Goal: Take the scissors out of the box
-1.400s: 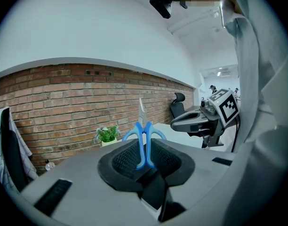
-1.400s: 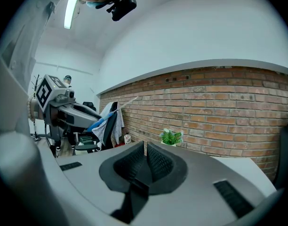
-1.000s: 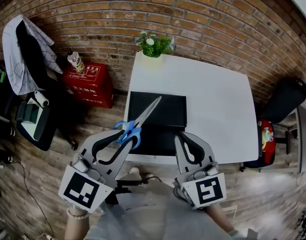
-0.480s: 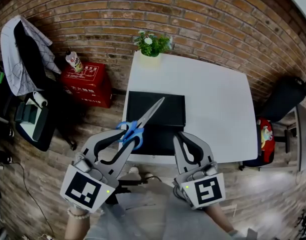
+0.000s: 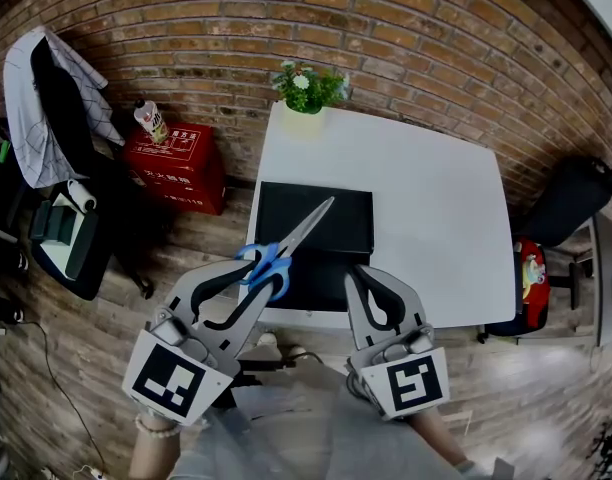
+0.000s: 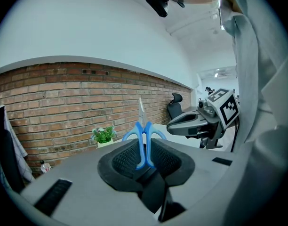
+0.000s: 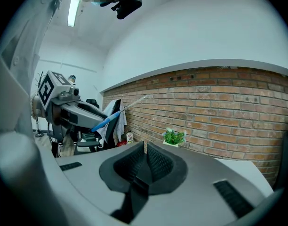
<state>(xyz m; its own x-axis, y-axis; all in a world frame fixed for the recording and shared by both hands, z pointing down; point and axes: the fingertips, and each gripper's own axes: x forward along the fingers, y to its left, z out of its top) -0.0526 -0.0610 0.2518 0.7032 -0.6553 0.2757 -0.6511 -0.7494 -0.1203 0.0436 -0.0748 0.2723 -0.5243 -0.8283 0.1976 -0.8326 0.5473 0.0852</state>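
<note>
Well left of the box point(image 5: 316, 213), only the head view shows a chair point(image 5: 41, 98) draped with clothes and a red crate point(image 5: 176, 163) with a bottle point(image 5: 150, 120) standing on it. Just left of the box's near corner, the left gripper point(image 5: 261, 273) is clamped on the scissors point(image 5: 286, 242). Its own view shows the pads squeezing the blue handles, with the blades rising straight ahead. The scissors are out of the box, held in the air over its near left corner, with the blades pointing across it toward the plant point(image 5: 306, 86) beyond. Only the head view shows the box itself, lying on the white table point(image 5: 426, 198) at its near edge. Its inside reads as flat black, and no contents can be made out. At the box's near right corner, the right gripper point(image 5: 362, 271) has its jaws together on nothing, as its own view confirms. That view alone shows the scissors from the side, tilted upward.
</note>
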